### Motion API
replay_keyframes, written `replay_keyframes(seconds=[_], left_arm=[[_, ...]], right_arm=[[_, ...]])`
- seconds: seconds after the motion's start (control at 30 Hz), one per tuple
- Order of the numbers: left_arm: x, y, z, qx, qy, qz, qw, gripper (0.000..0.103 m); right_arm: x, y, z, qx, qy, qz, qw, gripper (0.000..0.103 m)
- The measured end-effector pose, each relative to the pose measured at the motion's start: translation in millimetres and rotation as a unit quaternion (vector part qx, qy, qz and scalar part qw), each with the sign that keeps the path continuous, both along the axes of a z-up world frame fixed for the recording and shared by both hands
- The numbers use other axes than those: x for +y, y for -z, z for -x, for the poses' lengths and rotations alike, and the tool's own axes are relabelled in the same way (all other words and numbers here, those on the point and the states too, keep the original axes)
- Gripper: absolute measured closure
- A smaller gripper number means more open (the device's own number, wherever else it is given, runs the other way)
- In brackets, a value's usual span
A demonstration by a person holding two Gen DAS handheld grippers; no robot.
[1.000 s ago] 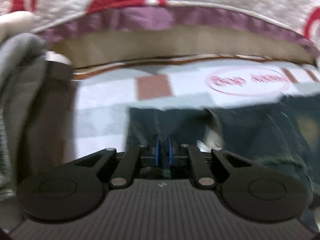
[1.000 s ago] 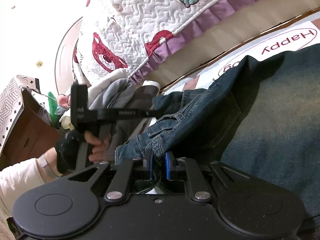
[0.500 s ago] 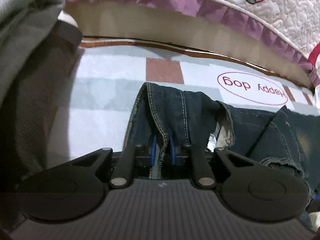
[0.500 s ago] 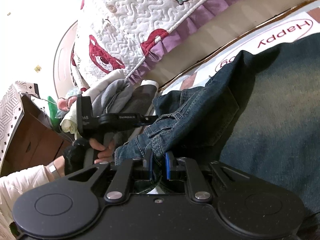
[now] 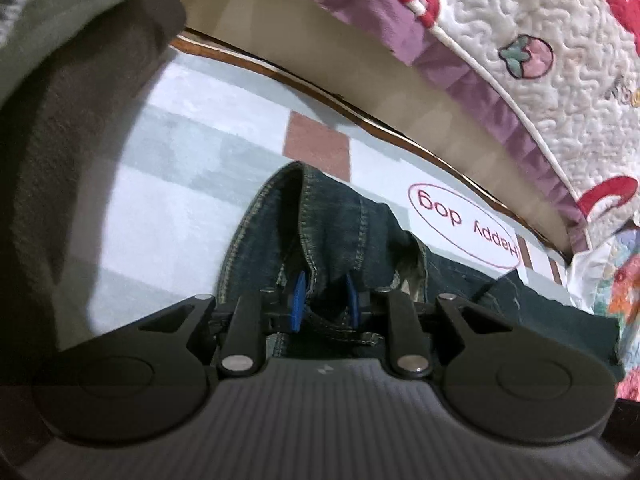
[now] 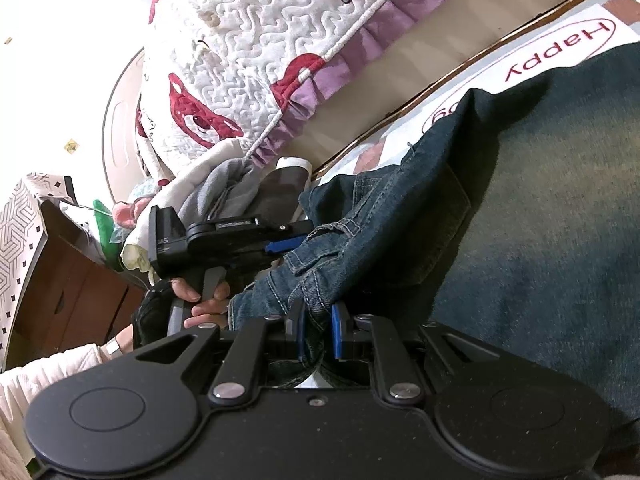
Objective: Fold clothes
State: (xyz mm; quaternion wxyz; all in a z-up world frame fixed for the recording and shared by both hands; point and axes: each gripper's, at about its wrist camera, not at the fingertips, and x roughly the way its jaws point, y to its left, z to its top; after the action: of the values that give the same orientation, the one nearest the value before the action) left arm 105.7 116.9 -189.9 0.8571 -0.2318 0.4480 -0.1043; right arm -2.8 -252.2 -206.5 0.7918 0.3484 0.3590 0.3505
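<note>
A pair of dark blue jeans lies on a pale checked mat with a "Happy dog" print. My left gripper is shut on the jeans' waistband, which stands up in a fold in front of it. My right gripper is shut on another part of the waistband. In the right wrist view the left gripper is to the left, held by a hand, with its blue pads on the denim edge.
A quilted white cover with red and purple trim hangs along the far edge of the mat. A pile of grey clothes lies at the left; it also shows in the right wrist view. A brown cabinet stands at the far left.
My left gripper has moved closer to the right one, and the waistband fold has risen up in front of it. My right gripper has hardly moved and keeps its hold.
</note>
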Motion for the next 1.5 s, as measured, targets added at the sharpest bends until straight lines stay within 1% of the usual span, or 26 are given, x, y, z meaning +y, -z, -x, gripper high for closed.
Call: replay_keyframes(seconds=[0.07,0.13,0.3,0.33,0.37,0.4,0.43,0.47,0.57,0.63,0.67,0.7,0.73,0.8,0.83,0.87,0.9,0.93,0.97,1.0,1.07,1.17,1.2,1.4,1.43,1.5], left_arm=[[-3.7,2.6,-3.6,0.006,0.005,-0.012,0.9999,0.083],[-5.8,9.1,-12.0,0.033,-0.002,-0.031,0.999,0.085],[-9.3,11.0,-14.5,0.024,0.001,-0.035,0.9991,0.085],[-12.0,9.5,-14.1,0.02,0.008,-0.045,0.9988,0.087],[-17.3,5.2,-12.2,0.009,0.019,-0.065,0.9976,0.097],[-23.2,-0.2,-9.4,0.003,0.026,-0.1,0.9947,0.098],[-32.2,-7.2,-5.5,-0.001,0.03,-0.143,0.9892,0.098],[-41.4,-14.2,-1.5,-0.005,0.033,-0.187,0.9818,0.099],[-56.5,-22.1,6.0,-0.02,0.023,-0.254,0.9668,0.098],[-66.3,-27.1,11.1,-0.029,0.016,-0.297,0.9544,0.098],[-70.5,-24.0,11.8,-0.024,0.012,-0.341,0.9395,0.102],[-74.7,-20.6,12.4,-0.018,0.009,-0.387,0.9221,0.102],[-78.9,-17.1,13.0,-0.011,0.005,-0.431,0.9024,0.102],[-77.0,-32.7,32.2,-0.045,0.029,-0.417,0.9075,0.098],[-75.9,-40.8,42.1,-0.063,0.041,-0.408,0.91,0.098],[-79.0,-49.4,55.8,-0.086,0.06,-0.391,0.9142,0.092],[-82.9,-57.4,70.7,-0.11,0.084,-0.378,0.9155,0.073],[-88.3,-63.8,86.3,-0.134,0.107,-0.371,0.9127,0.059],[-93.6,-67.5,99.7,-0.154,0.124,-0.371,0.9072,0.032],[-99.0,-71.0,112.9,-0.174,0.14,-0.372,0.901,0.017],[-108.3,-73.4,133.1,-0.186,0.175,-0.385,0.8871,0.014],[-110.8,-69.9,151.3,-0.173,0.24,-0.379,0.8767,0.004],[-111.6,-68.8,157.3,-0.168,0.262,-0.377,0.8724,0.004],[-131.7,-43.4,138.8,-0.173,0.255,-0.387,0.8693,0.004],[-135.1,-39.1,135.6,-0.174,0.253,-0.388,0.8689,0.004],[-144.1,-40.0,120.4,-0.184,0.222,-0.377,0.8801,0.004]], right_arm=[[-0.8,1.0,-0.4,0.003,0.0,-0.003,1.0,0.086],[-1.5,1.8,-0.9,0.006,0.0,-0.004,1.0,0.086],[-1.6,2.1,-1.2,0.008,-0.002,-0.005,1.0,0.086],[-1.5,2.1,-1.3,0.007,-0.002,-0.005,1.0,0.086],[-1.4,2.1,-1.4,0.007,-0.002,-0.005,1.0,0.086],[-1.3,2.1,-1.5,0.007,-0.003,-0.005,1.0,0.086],[-1.6,1.9,-1.1,0.007,-0.003,-0.004,1.0,0.086],[-2.0,1.8,-0.6,0.006,-0.003,-0.003,1.0,0.086],[-2.6,-0.3,0.7,0.0,-0.001,0.001,1.0,0.086],[-2.6,-2.8,2.4,-0.01,0.0,0.007,1.0,0.086],[-2.1,-4.4,3.1,-0.015,-0.001,0.011,1.0,0.086],[-1.3,-6.0,3.9,-0.02,0.0,0.015,1.0,0.086],[-0.9,-7.2,4.4,-0.024,0.0,0.017,1.0,0.086],[-0.7,-8.5,4.6,-0.028,0.001,0.019,0.999,0.086],[-0.8,-8.4,4.3,-0.028,0.001,0.019,0.999,0.086],[-0.9,-8.2,3.9,-0.028,0.002,0.019,0.999,0.086],[-1.1,-7.4,2.8,-0.027,0.003,0.018,0.999,0.086],[-1.5,-7.0,1.8,-0.026,0.004,0.016,1.0,0.086],[-2.0,-7.1,1.4,-0.027,0.004,0.016,1.0,0.086],[-2.6,-7.3,1.1,-0.029,0.005,0.015,0.999,0.086],[-3.9,-7.8,0.5,-0.033,0.007,0.014,0.999,0.086],[-7.7,-4.0,-1.7,-0.028,0.013,-0.003,1.0,0.086],[-9.1,-2.5,-2.9,-0.023,0.015,-0.008,1.0,0.086],[-7.3,-5.5,-4.0,-0.027,0.017,-0.015,0.999,0.086],[-8.6,-6.7,-3.0,-0.032,0.018,-0.034,0.999,0.086],[-13.7,-9.4,-0.7,-0.045,0.022,-0.086,0.995,0.088]])
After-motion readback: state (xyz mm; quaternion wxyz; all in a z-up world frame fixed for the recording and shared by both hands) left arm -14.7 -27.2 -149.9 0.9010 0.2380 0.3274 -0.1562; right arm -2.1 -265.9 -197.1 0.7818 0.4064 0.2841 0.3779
